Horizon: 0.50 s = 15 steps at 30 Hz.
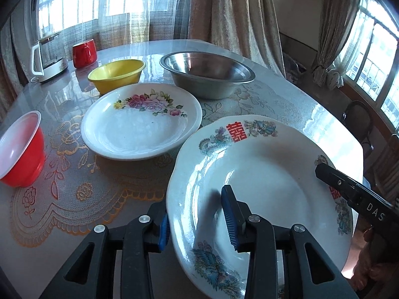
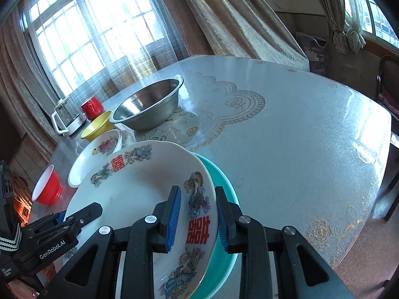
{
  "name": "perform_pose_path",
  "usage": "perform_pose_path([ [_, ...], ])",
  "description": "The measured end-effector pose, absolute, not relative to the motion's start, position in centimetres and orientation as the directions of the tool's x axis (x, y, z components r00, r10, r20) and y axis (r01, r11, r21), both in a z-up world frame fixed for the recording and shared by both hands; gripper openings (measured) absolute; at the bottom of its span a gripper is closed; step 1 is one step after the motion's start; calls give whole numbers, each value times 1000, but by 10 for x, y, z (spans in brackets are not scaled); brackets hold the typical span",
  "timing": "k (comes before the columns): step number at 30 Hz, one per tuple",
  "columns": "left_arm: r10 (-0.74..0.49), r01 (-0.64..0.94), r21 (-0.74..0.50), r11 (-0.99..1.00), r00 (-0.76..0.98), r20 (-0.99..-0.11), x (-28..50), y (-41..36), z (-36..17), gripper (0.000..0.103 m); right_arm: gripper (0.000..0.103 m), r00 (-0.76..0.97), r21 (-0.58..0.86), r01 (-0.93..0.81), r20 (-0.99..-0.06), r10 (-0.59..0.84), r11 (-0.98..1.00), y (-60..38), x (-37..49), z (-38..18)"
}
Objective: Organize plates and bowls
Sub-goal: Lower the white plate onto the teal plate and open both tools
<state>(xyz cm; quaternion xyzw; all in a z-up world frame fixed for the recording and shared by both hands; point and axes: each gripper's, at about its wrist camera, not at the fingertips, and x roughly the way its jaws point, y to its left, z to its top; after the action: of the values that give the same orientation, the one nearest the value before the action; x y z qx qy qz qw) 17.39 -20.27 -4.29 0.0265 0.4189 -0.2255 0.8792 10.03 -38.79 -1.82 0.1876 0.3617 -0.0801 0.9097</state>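
Left gripper [image 1: 198, 220]: its blue-padded fingers straddle the near-left rim of the dragon plate [image 1: 261, 186], one pad under the outside edge, the other lying on the inner face. Whether the pads actually press the rim I cannot tell; the gap is narrow.

Right gripper [image 2: 198, 218]: jaws set either side of the same plate's right rim, the left pad over the white face and the right pad behind the edge, against the teal plate [image 2: 219, 261] below. Narrow gap here too; a firm clamp is not confirmed from this view.

Dragon plate — white, scalloped, with red double-happiness characters and dragon-phoenix print — sits tilted on top of the teal plate at the near edge of the table [image 2: 311, 137].

Outward from there:
- floral plate [image 1: 141, 122], white with pink roses, just beyond and left of the dragon plate, rims close
- red bowl [image 1: 21, 153], white inside, at the far left edge, tilted
- yellow bowl [image 1: 117, 74] behind the floral plate
- steel basin [image 1: 207, 74] to the right of the yellow bowl, upright
- red mug [image 1: 84, 52] and a white kettle [image 1: 47, 58] at the back-left, near the curtained window

Table surface — glossy cover over a lace cloth.
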Motion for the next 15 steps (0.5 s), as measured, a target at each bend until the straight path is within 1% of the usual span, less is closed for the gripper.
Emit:
perform_pose_path([
  [8, -375, 439, -118, 891, 565, -735, 166, -200, -42, 38, 33, 724, 273, 291, -689, -24, 917, -384, 97, -18],
  [15, -402, 432, -163, 887, 547, -735, 159, -190, -43, 40, 33, 711, 282, 301, -703, -17, 911, -381, 89, -22],
])
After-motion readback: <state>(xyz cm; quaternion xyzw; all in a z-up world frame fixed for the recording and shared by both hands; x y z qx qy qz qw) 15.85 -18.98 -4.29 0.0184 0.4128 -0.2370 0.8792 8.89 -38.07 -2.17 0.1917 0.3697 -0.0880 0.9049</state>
